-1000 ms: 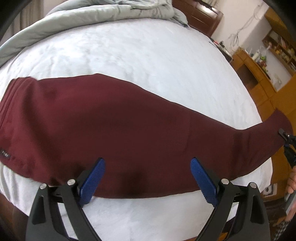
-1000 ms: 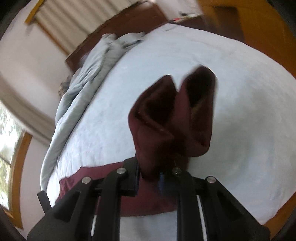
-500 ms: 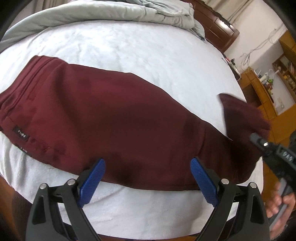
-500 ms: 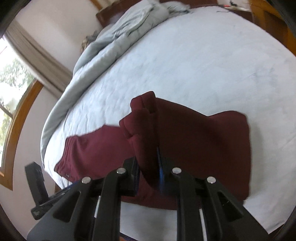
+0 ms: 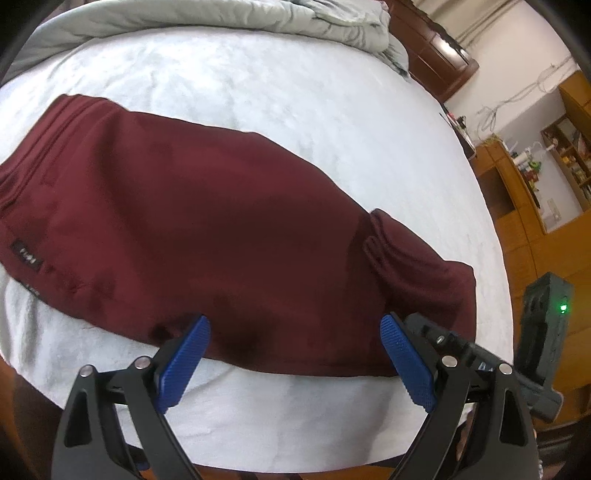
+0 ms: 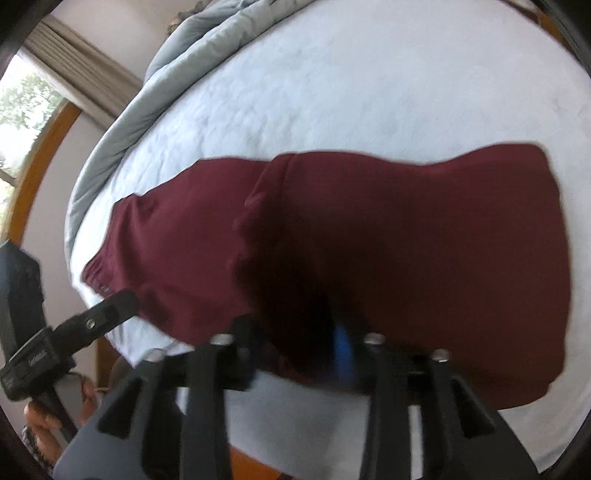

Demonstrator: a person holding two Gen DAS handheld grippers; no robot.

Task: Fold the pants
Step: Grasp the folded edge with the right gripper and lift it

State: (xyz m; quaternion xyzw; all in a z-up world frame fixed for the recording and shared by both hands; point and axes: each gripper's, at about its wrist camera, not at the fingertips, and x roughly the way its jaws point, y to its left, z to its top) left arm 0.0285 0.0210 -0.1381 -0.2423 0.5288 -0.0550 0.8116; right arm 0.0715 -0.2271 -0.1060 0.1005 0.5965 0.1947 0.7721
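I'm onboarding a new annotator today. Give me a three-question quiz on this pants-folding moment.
1. True or false: the left tool is open and holds nothing.
2. What does the right tool grip: (a) grey duvet, (b) maroon pants, (c) nothing?
3. Fill in: the ribbed cuffs lie on top of the ___.

Key: 1 true; 2 b; 3 pants.

A home bedroom: white-sheeted bed (image 5: 295,110), rumpled grey duvet (image 5: 221,18), wooden shelves (image 5: 517,192), curtained window (image 6: 33,99).
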